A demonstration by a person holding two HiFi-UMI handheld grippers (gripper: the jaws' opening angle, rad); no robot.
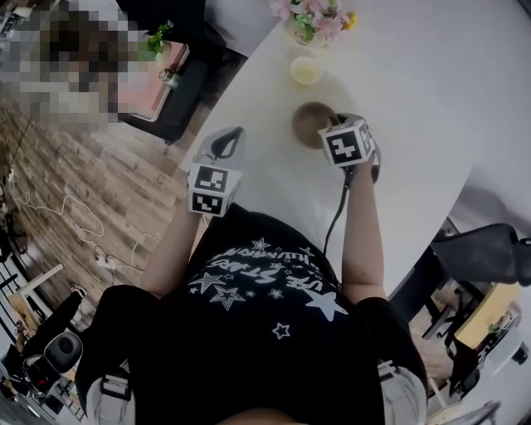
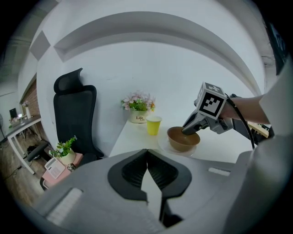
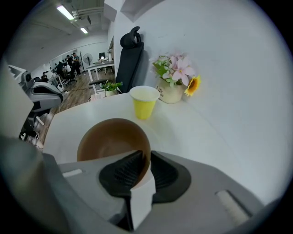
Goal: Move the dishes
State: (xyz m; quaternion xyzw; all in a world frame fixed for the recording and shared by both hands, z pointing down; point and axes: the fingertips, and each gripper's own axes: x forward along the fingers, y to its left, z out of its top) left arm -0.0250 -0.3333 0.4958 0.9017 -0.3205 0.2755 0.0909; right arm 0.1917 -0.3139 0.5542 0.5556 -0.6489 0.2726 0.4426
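An office: black high-backed chair (image 2: 75, 119), distant desks (image 3: 98, 65) with people, ceiling strip lights (image 3: 66, 11).

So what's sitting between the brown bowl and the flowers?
A yellow cup stands between the brown bowl and the flower pot; the right gripper view shows it best.

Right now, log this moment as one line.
right tongs: shut on brown bowl rim | left tongs: shut, empty | yellow cup: upright beyond bowl
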